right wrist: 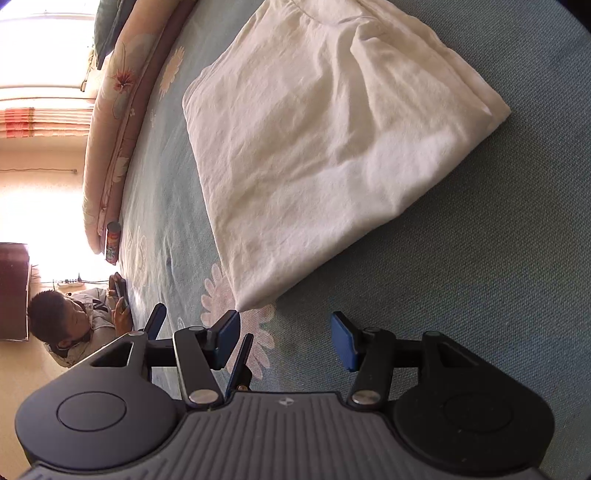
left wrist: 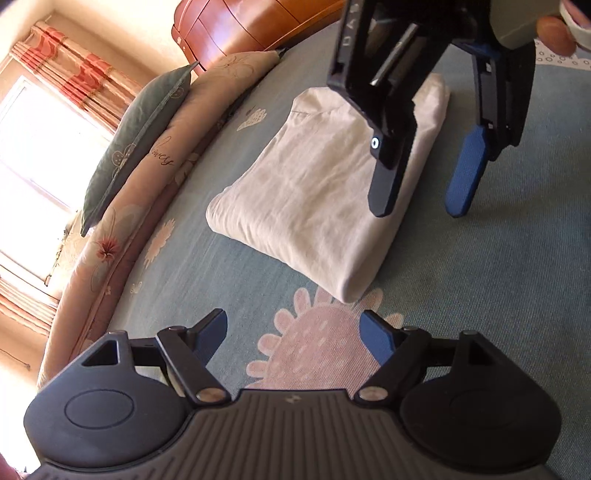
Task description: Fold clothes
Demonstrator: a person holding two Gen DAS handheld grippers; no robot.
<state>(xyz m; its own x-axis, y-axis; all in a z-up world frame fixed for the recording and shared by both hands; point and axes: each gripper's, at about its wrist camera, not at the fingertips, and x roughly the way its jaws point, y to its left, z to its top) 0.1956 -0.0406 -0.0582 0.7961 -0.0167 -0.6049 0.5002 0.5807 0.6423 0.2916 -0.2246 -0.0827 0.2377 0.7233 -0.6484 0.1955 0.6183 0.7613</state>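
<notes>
A white garment (left wrist: 314,184) lies folded into a compact rectangle on the blue-green bed cover; it also fills the upper middle of the right wrist view (right wrist: 332,147). My left gripper (left wrist: 295,332) is open and empty, hovering above the cover just short of the garment's near corner. My right gripper (right wrist: 284,336) is open and empty, above the cover near the garment's lower corner. In the left wrist view the right gripper (left wrist: 419,205) hangs over the garment's right edge, jaws apart, held by a hand (left wrist: 554,33).
A rolled floral quilt (left wrist: 140,192) and a grey-green pillow (left wrist: 140,129) line the bed's left edge. A wooden headboard (left wrist: 251,26) stands beyond. A snack can (right wrist: 112,242) stands on the bed, and a child (right wrist: 70,325) sits beside it with a phone.
</notes>
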